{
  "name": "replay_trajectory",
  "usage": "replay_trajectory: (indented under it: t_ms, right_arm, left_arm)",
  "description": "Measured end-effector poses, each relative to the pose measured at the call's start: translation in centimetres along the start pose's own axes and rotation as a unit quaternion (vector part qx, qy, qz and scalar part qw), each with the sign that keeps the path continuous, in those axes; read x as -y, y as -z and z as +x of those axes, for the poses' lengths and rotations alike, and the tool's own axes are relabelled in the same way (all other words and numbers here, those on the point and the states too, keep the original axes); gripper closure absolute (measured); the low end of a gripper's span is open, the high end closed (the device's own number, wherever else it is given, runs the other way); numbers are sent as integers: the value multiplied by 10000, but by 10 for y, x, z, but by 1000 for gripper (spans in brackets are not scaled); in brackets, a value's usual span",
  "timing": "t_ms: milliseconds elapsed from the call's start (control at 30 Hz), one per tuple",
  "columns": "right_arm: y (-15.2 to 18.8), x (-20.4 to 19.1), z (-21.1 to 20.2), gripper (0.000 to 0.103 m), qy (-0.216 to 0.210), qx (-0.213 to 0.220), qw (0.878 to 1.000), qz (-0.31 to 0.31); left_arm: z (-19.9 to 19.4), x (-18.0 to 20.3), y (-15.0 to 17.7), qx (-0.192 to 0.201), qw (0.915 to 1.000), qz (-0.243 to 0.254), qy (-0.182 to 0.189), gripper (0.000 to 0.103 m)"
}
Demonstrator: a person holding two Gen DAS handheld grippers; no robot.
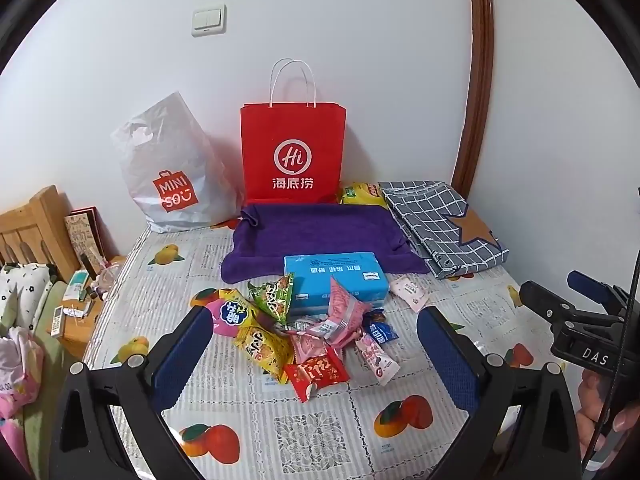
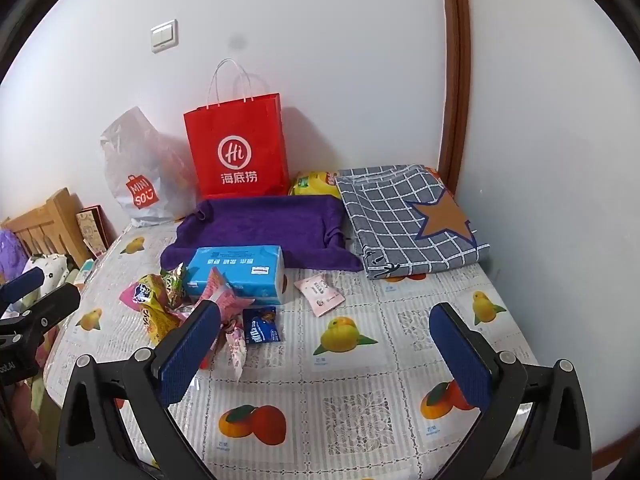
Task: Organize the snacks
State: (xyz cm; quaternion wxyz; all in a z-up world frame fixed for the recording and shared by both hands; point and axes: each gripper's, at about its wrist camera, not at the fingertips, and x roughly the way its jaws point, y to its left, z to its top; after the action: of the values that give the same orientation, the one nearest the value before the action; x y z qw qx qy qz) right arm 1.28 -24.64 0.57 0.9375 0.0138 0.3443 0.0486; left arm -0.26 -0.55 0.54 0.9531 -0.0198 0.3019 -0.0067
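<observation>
Two views show one tabletop (image 1: pixel 256 432) with a fruit-printed plastic cover. From the left wrist, the left claw (image 1: pixel 316 356) is released, its blue pads wide apart and holding nothing. A loose pile of small colourful snack packets (image 1: pixel 304 332) lies between and just beyond its fingers, and a red packet (image 1: pixel 316 374) is nearest to it. Behind the pile is a blue tissue pack (image 1: pixel 336 282), then a folded purple towel (image 1: pixel 320 234), then an upright red paper bag (image 1: pixel 294 152) at the wall. The right claw (image 1: pixel 576 308) is at the far right edge.

From the right wrist, the right claw (image 2: pixel 328 352) is also released and empty. The snack pile (image 2: pixel 180 308) lies by its left finger, and a single pink sachet (image 2: pixel 320 290) is farther ahead. A grey checked folded cloth (image 2: pixel 404 216) lies beyond, to the right.
</observation>
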Motion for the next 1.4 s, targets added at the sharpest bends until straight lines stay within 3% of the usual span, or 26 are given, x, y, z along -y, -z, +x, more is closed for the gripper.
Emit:
replay_trajectory:
  t_ms: [1400]
  right_arm:
    - [0, -9, -1, 0, -37, 61, 10000, 17]
  left_arm:
    - [-3, 2, 1, 73, 10000, 19, 0, 1]
